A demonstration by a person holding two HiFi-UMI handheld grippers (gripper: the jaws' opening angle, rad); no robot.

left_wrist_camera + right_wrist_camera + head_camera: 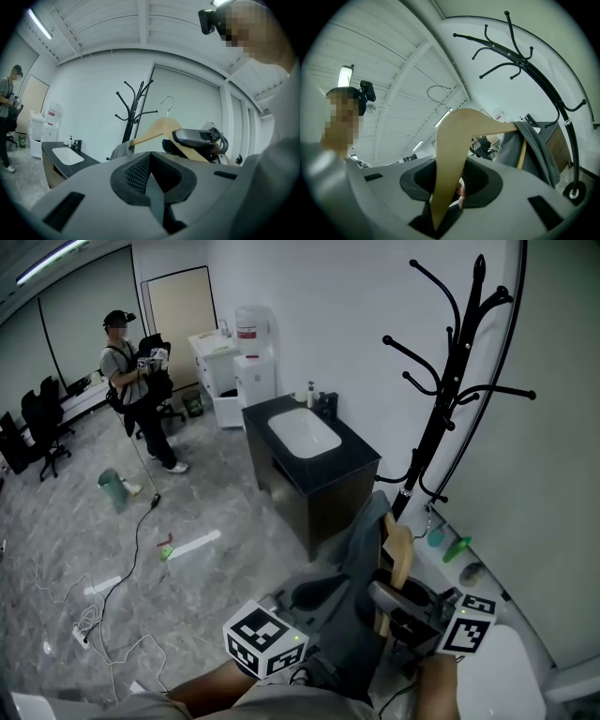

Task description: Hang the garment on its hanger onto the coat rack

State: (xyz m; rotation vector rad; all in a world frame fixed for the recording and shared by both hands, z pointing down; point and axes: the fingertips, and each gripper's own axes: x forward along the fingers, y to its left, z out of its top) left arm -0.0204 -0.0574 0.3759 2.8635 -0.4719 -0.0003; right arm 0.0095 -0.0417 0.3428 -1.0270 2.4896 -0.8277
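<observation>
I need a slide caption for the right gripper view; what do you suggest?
Right gripper clamps a wooden hanger carrying a grey garment, with the black coat rack behind.

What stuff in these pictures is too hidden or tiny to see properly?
- Head view: the garment, lower end lost behind the left gripper; kind unclear.
- Left gripper view: too little of the grey strip in the jaws shows to tell whether it is the garment.
- Right gripper view: the hanger, far end covered by the garment.
- Head view: the jug label, too small to read.
</observation>
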